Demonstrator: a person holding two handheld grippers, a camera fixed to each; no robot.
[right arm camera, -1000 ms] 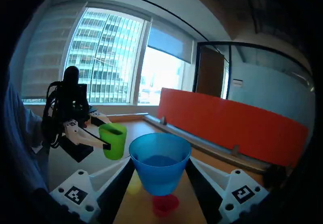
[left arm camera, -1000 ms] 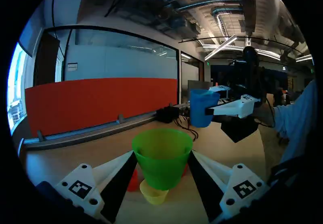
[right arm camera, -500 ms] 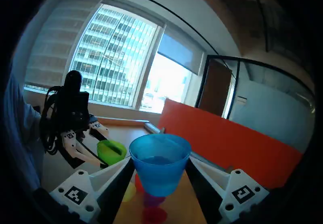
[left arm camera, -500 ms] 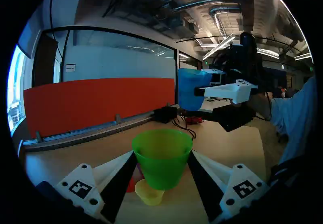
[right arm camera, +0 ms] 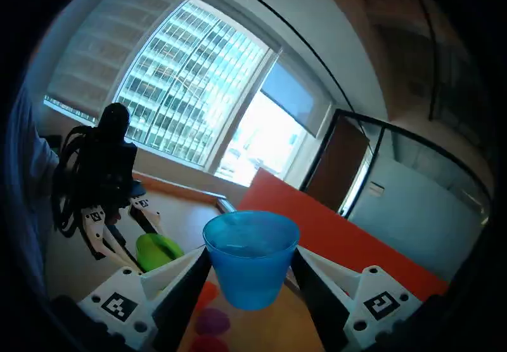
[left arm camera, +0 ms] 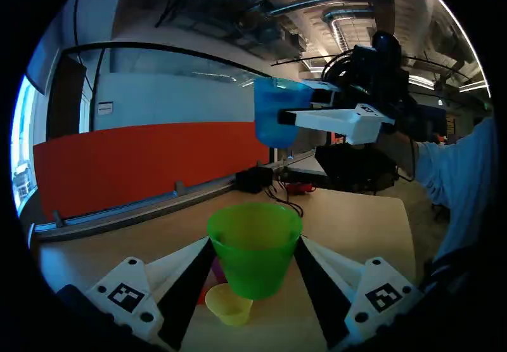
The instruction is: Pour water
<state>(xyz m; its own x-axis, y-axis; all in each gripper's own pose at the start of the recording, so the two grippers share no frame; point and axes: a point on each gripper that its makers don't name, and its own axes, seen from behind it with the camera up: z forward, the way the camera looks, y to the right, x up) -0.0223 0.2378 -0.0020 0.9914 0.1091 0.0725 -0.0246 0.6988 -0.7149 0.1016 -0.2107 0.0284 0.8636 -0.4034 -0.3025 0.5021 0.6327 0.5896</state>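
Observation:
In the left gripper view my left gripper (left arm camera: pixel 253 260) is shut on a green cup (left arm camera: pixel 255 244), held upright above the wooden table (left arm camera: pixel 355 215). Higher up and beyond it, the right gripper (left arm camera: pixel 282 116) holds a blue cup (left arm camera: pixel 274 118), slightly tilted. In the right gripper view my right gripper (right arm camera: pixel 251 269) is shut on that blue cup (right arm camera: pixel 251 264), with water inside. Lower left in that view, the green cup (right arm camera: pixel 157 249) sits between the left gripper's fingers (right arm camera: pixel 108 244).
Small cups lie on the table below: a yellow one (left arm camera: pixel 229 304) and red and purple ones (right arm camera: pixel 213 320). An orange partition (left arm camera: pixel 146 162) runs along the table's far edge, with cables and a black box (left arm camera: pixel 253 176). A person's sleeve (left arm camera: pixel 453 181) is at the right.
The right gripper has lifted the blue cup higher and nearer above the green cup, tilting. The left gripper and green cup stayed almost still.

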